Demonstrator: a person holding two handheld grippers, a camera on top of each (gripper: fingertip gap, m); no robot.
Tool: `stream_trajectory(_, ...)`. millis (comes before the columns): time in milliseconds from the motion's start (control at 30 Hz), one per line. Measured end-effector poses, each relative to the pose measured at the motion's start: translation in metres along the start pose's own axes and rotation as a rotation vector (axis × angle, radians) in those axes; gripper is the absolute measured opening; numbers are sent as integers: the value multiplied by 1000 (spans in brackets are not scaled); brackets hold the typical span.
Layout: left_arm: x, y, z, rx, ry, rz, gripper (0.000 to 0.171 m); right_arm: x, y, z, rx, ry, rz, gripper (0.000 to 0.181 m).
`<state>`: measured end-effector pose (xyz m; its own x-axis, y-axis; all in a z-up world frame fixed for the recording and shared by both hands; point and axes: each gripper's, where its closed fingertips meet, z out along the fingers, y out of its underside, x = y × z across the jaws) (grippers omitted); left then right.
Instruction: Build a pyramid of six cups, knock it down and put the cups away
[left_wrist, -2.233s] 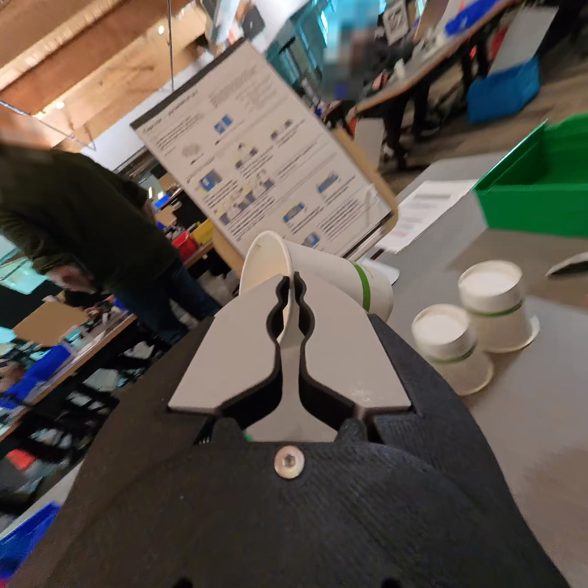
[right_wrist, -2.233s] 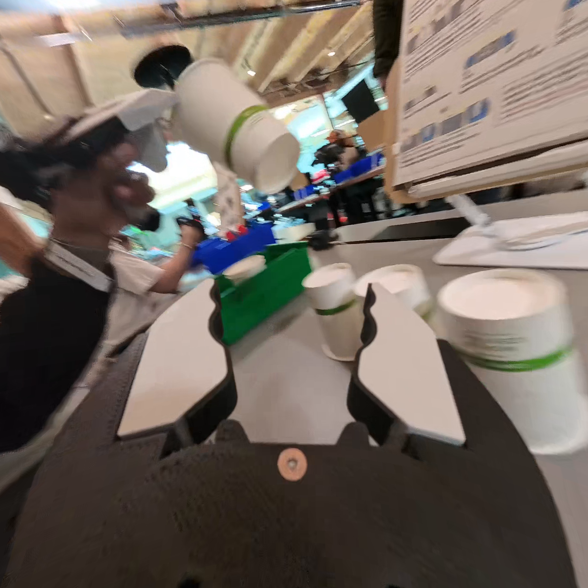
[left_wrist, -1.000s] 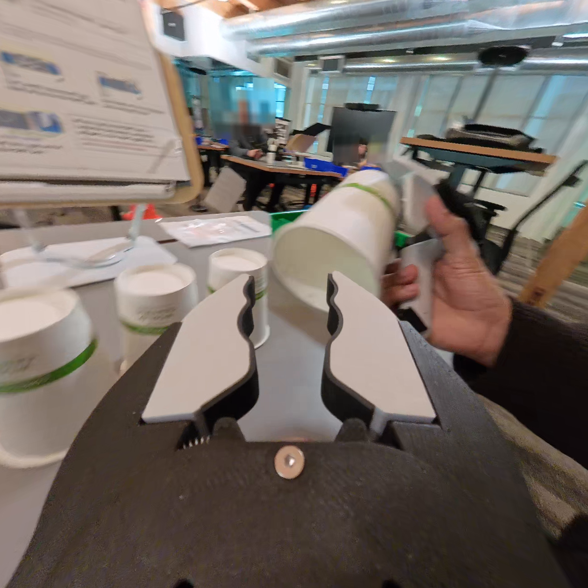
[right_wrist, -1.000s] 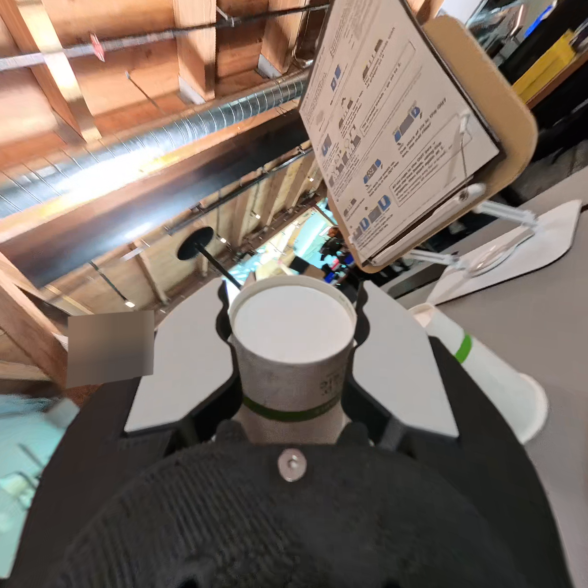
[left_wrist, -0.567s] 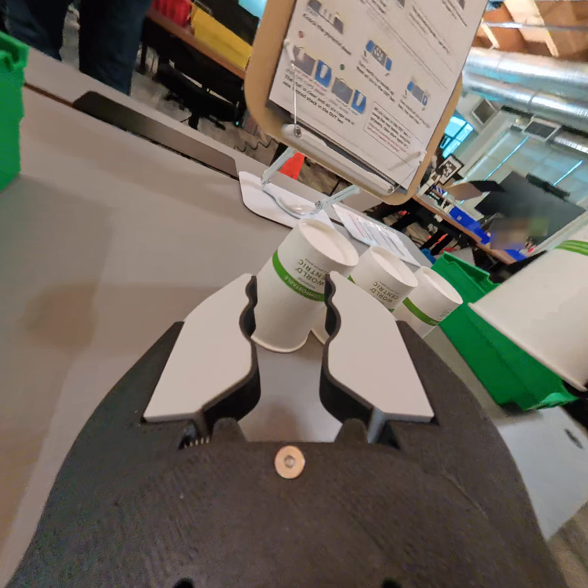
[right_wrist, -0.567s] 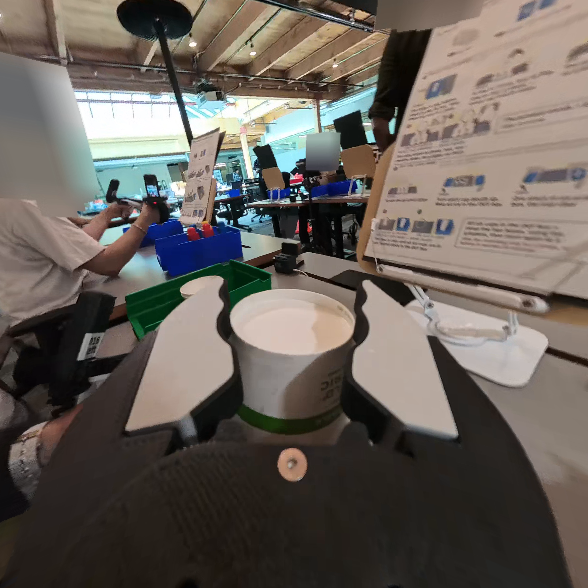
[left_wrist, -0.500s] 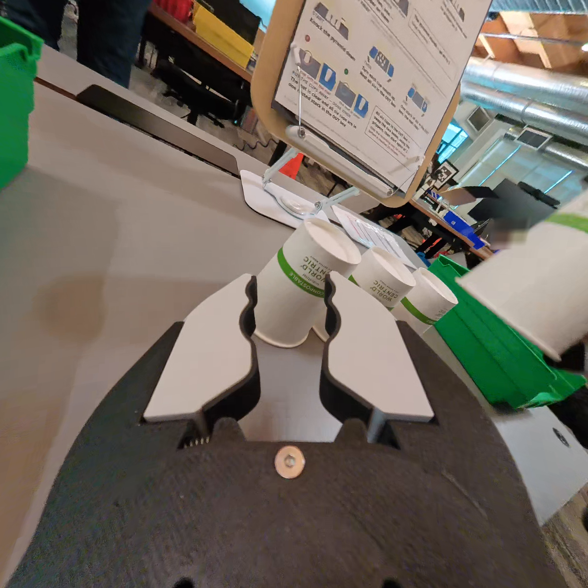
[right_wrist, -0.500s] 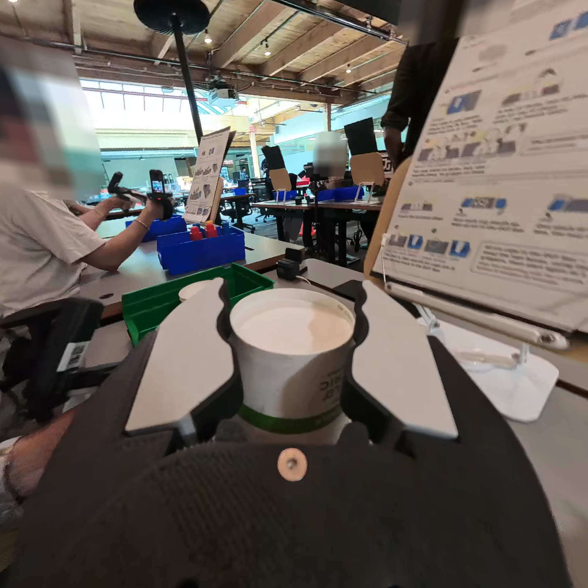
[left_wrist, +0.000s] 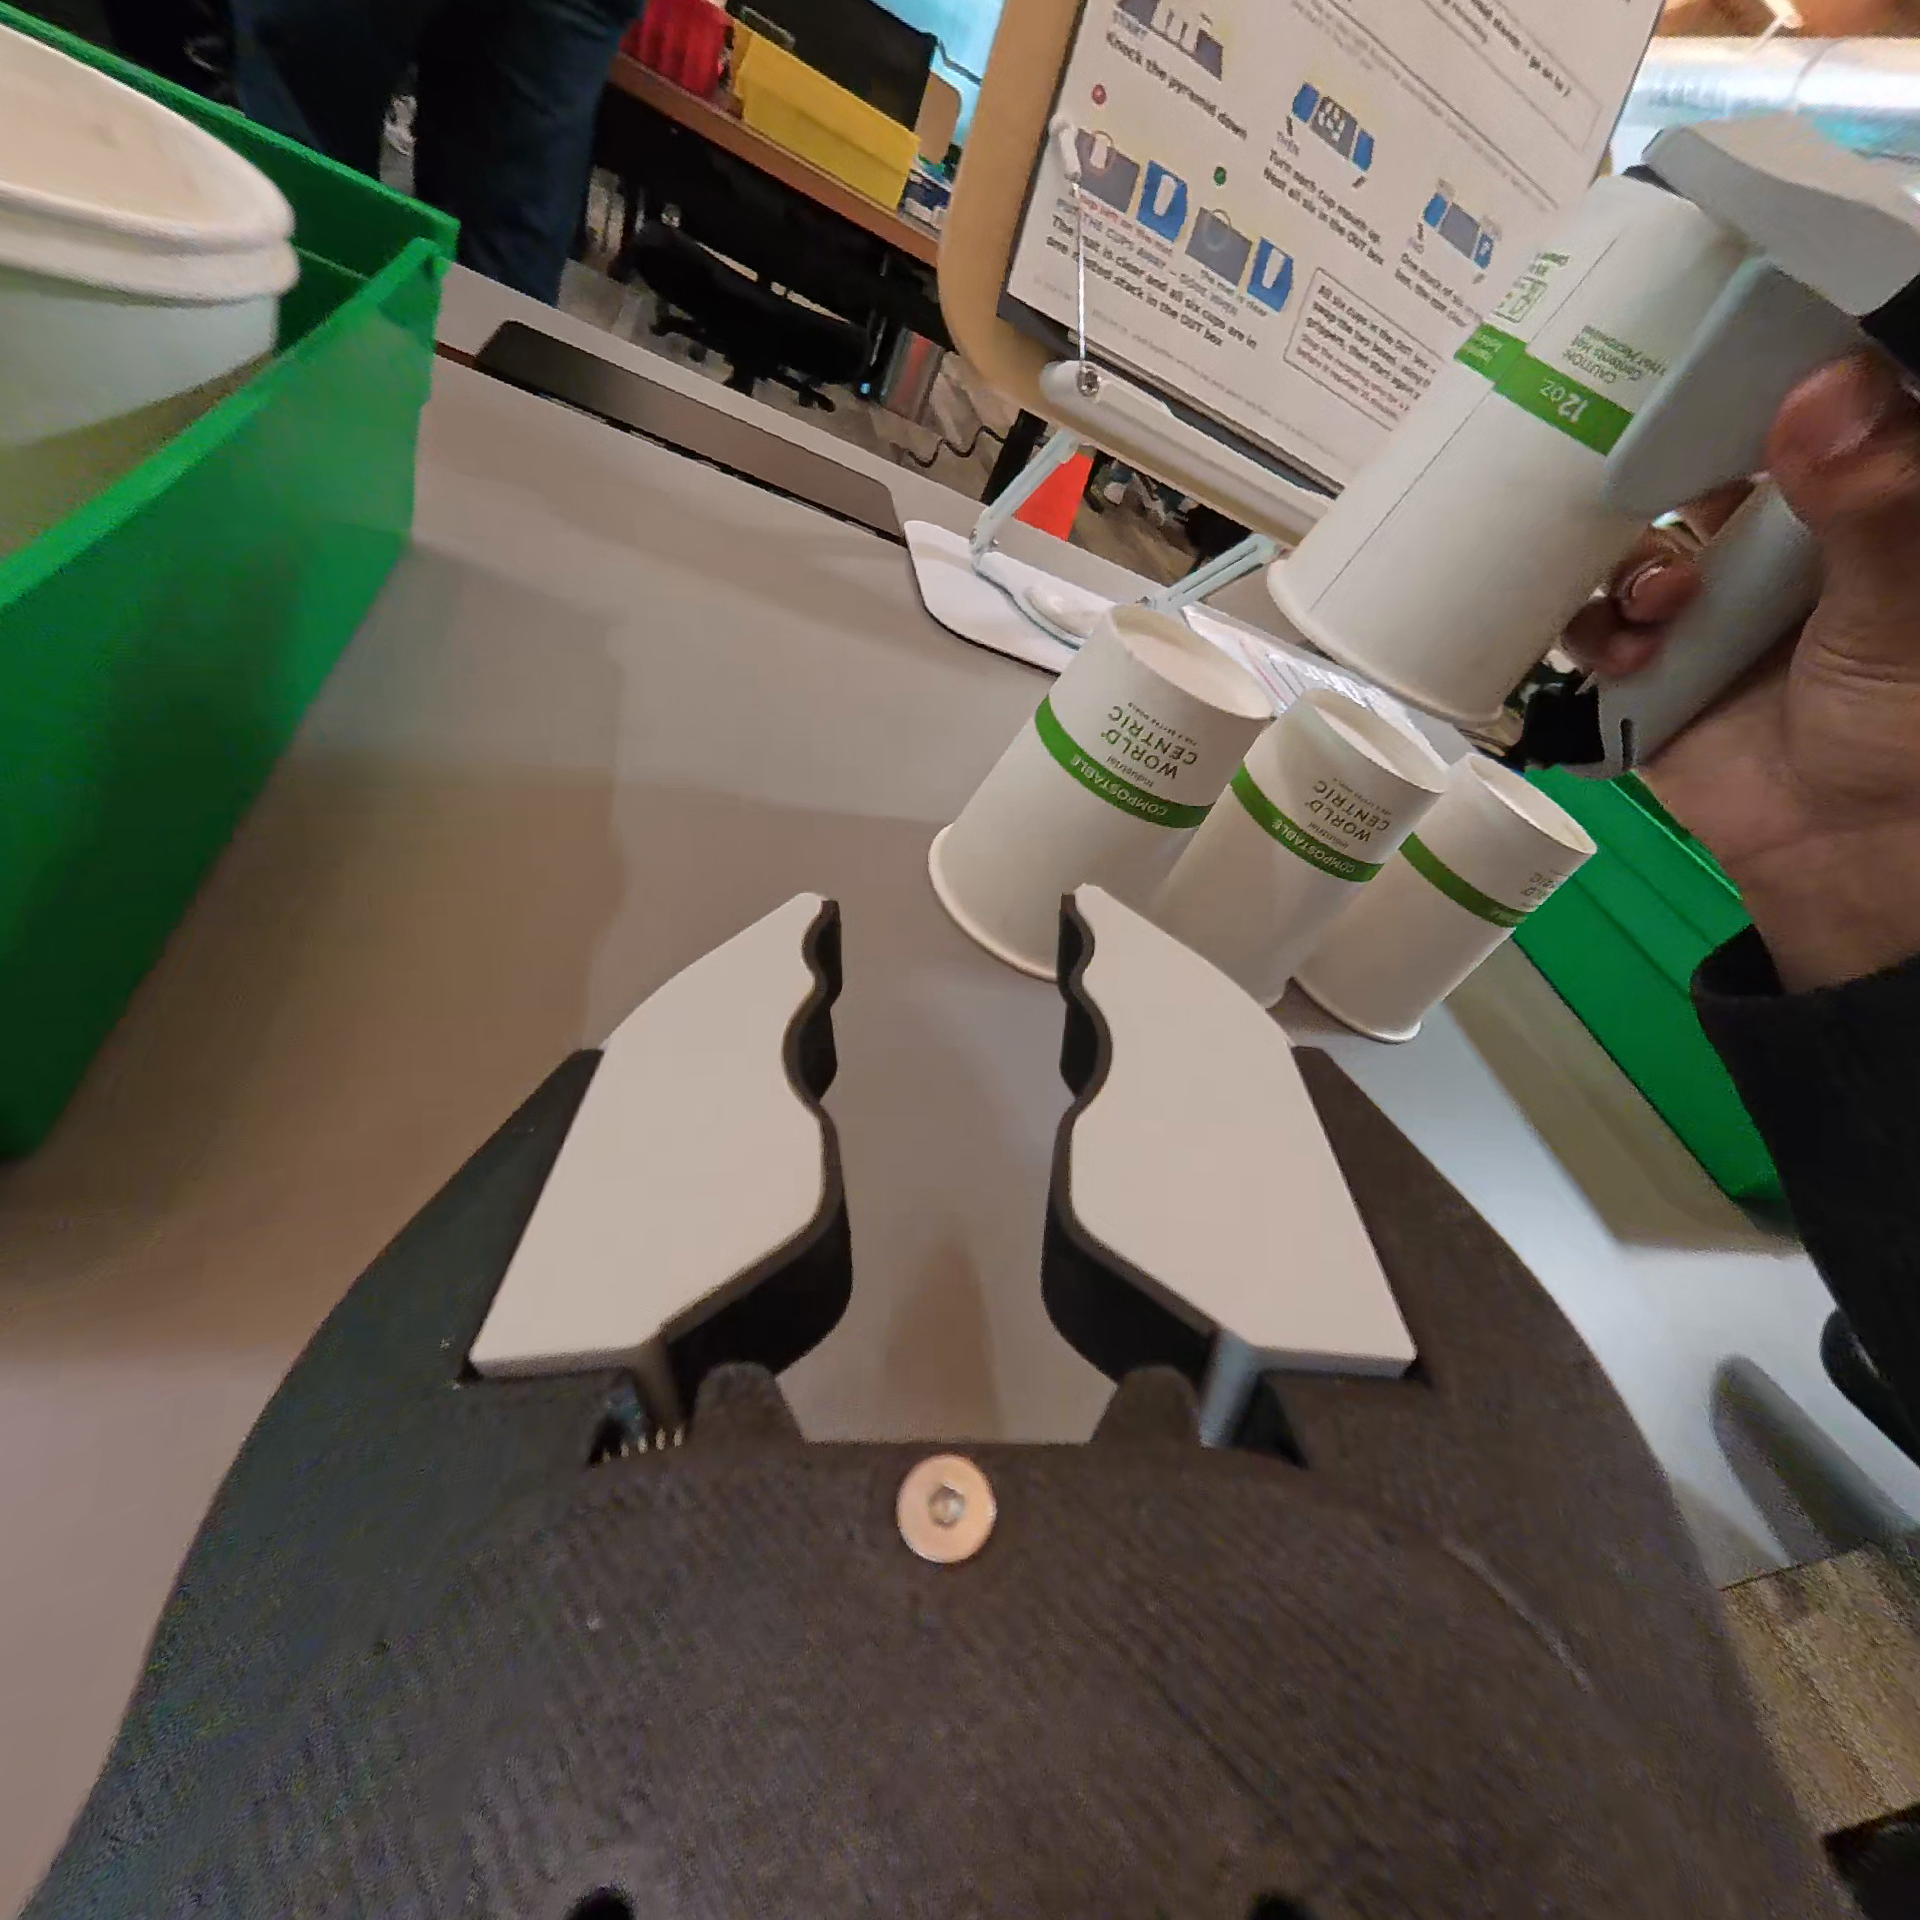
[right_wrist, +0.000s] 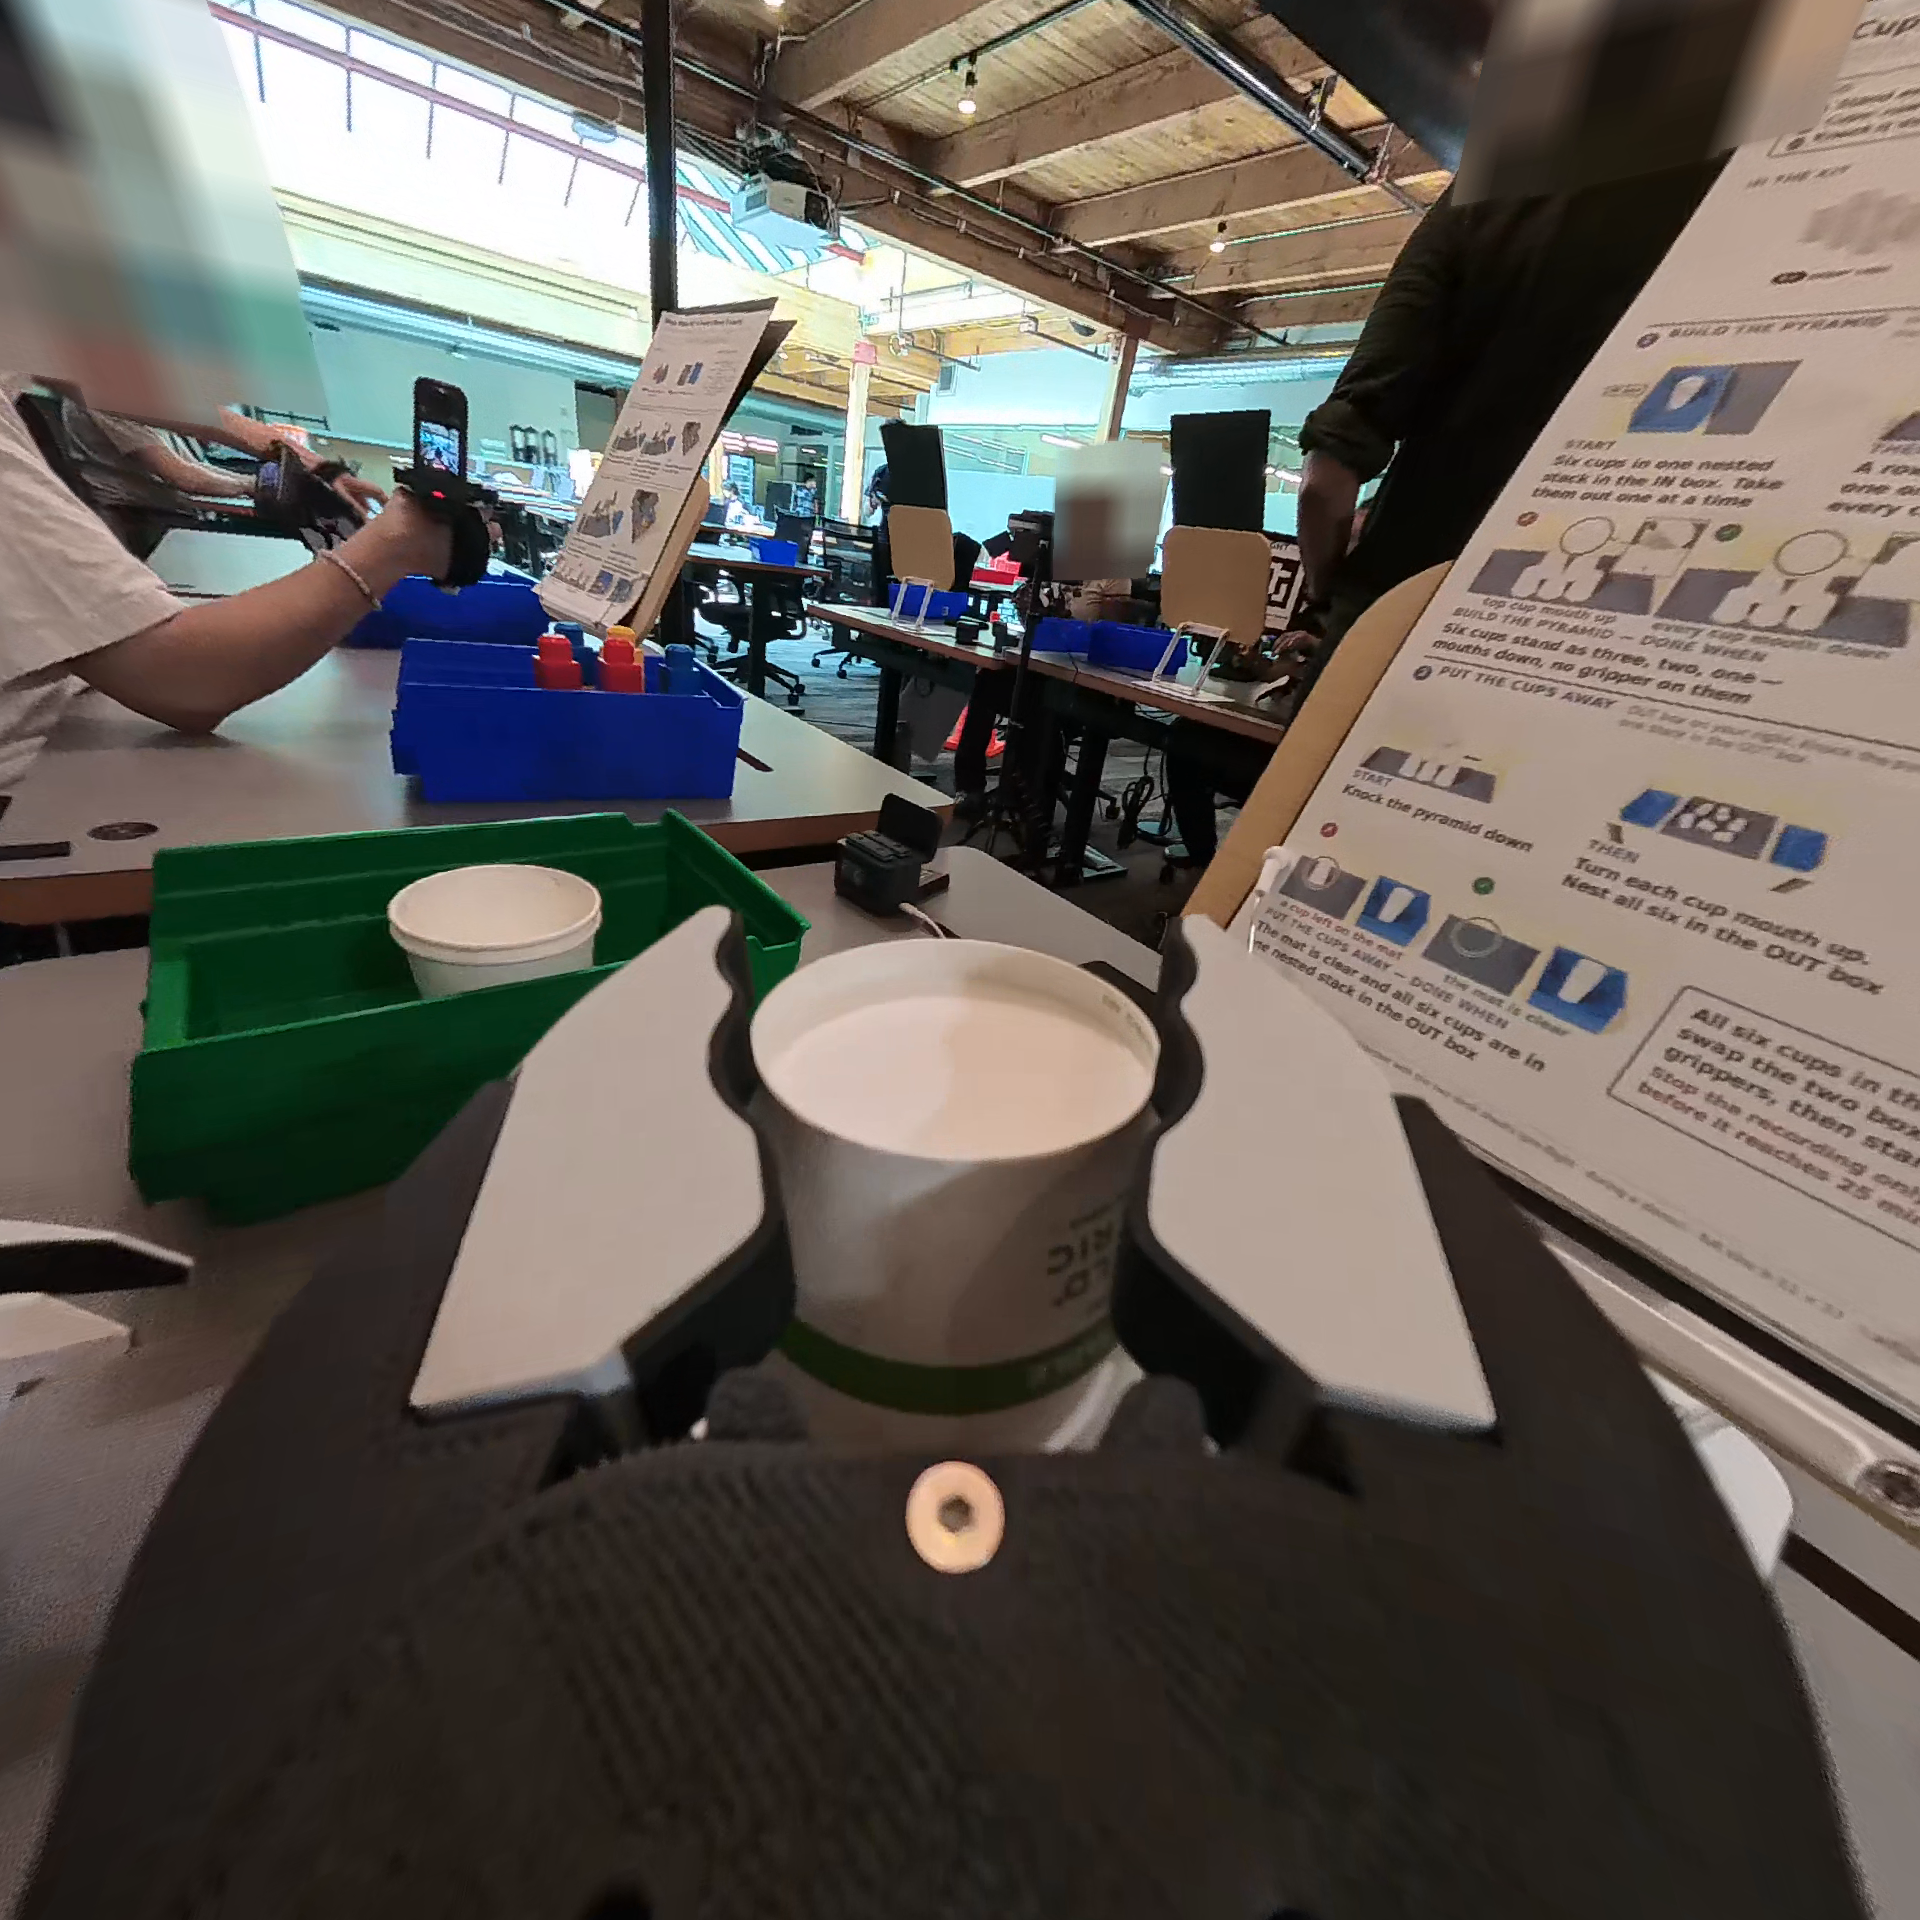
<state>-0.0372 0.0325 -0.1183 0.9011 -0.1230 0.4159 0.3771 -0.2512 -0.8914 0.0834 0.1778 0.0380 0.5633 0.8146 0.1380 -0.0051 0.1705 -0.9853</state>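
Observation:
My left gripper (left_wrist: 945, 930) is open and empty, low over the grey table (left_wrist: 623, 831). Three white paper cups with green bands stand mouth down in a row just ahead to its right: the nearest (left_wrist: 1101, 800), the middle (left_wrist: 1299, 862) and the far one (left_wrist: 1444, 925). My right gripper (right_wrist: 951, 945) is shut on a fourth paper cup (right_wrist: 956, 1122), whose base faces the camera. In the left wrist view that held cup (left_wrist: 1455, 499) hangs tilted, mouth down, just above the row, between the right gripper's fingers (left_wrist: 1766, 260) held by a hand (left_wrist: 1818, 748).
A green bin (left_wrist: 208, 623) with a white cup (left_wrist: 104, 291) in it stands at the left; it also shows in the right wrist view (right_wrist: 312, 1049). Another green bin (left_wrist: 1621, 997) lies behind the row. A clipboard stand with a printed sheet (left_wrist: 1299, 187) stands at the back. People sit at other tables.
The right gripper took the cup from the left gripper and has brought it down over the row. My left gripper opened and swung left, so the row now lies to its right.

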Motion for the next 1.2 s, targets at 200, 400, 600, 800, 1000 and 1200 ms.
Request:
stream_trajectory(200, -12, 0, -22, 16, -52, 7, 41, -2, 8, 7, -8, -42, 61, 76)
stream_trajectory(400, -18, -1, -32, 23, -81, 6, 40, -1, 17, 14, -21, -43, 63, 76)
stream_trajectory(600, -18, 3, -29, 9, -74, 1, 40, -1, 22, 14, -36, -37, 50, 77)
stream_trajectory(800, -14, 7, -27, -16, -64, 18, 38, 0, 26, 16, -23, -39, 76, 77)
stream_trajectory(1000, -15, 8, -26, -19, -63, 15, 38, 3, 27, 13, -33, -20, 52, 78)
stream_trajectory(1200, -14, 8, -25, -24, -58, 13, 38, 3, 19, 10, -42, -28, 50, 78)
